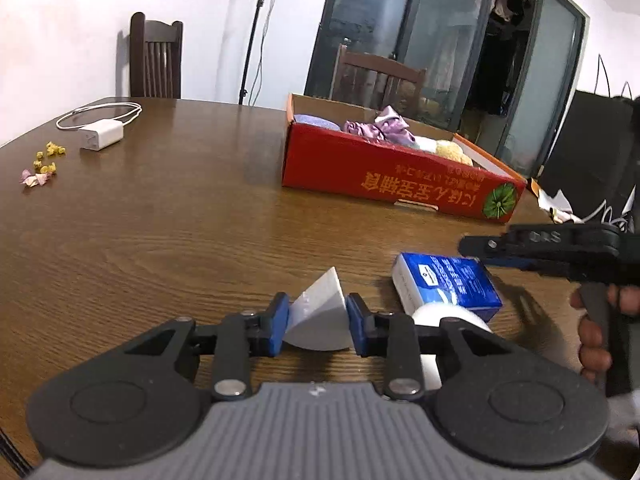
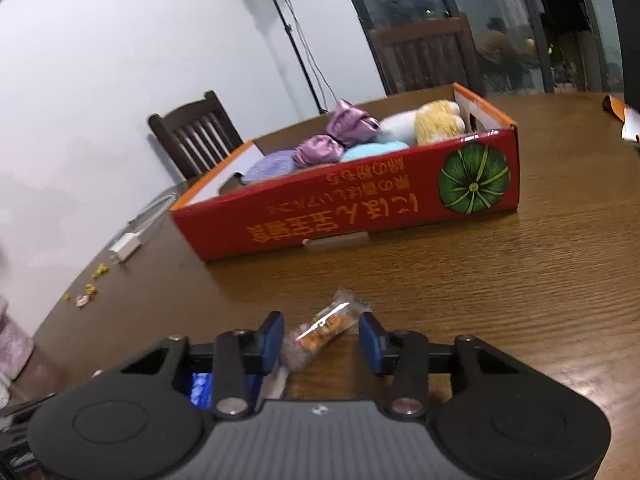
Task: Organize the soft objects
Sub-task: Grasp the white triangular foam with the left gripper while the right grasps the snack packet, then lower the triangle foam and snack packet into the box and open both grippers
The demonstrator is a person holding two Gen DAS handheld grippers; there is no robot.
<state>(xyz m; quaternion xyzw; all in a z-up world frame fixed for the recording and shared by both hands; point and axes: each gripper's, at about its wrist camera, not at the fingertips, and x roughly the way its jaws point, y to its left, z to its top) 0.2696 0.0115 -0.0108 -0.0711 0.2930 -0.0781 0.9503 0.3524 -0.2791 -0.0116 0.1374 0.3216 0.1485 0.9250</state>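
Observation:
My left gripper [image 1: 318, 326] is shut on a white foam cone [image 1: 320, 316], held low over the table. A red cardboard box [image 1: 384, 180] lies beyond it, holding purple cloth [image 1: 380, 128] and a yellow-white plush [image 1: 450, 150]; in the right wrist view the box [image 2: 340, 208] holds purple cloth [image 2: 340, 132], a blue soft item [image 2: 372, 148] and the plush [image 2: 432, 122]. My right gripper [image 2: 322, 340] is open, with a clear snack packet [image 2: 320, 330] on the table between its fingers. It also shows from the side in the left wrist view [image 1: 480, 250].
A blue tissue pack [image 1: 448, 284] and a white roll [image 1: 448, 316] lie right of the cone. A white charger with cable [image 1: 100, 136] and small yellow and pink bits [image 1: 42, 166] lie far left. Chairs [image 1: 156, 60] stand behind the wooden table [image 1: 180, 220].

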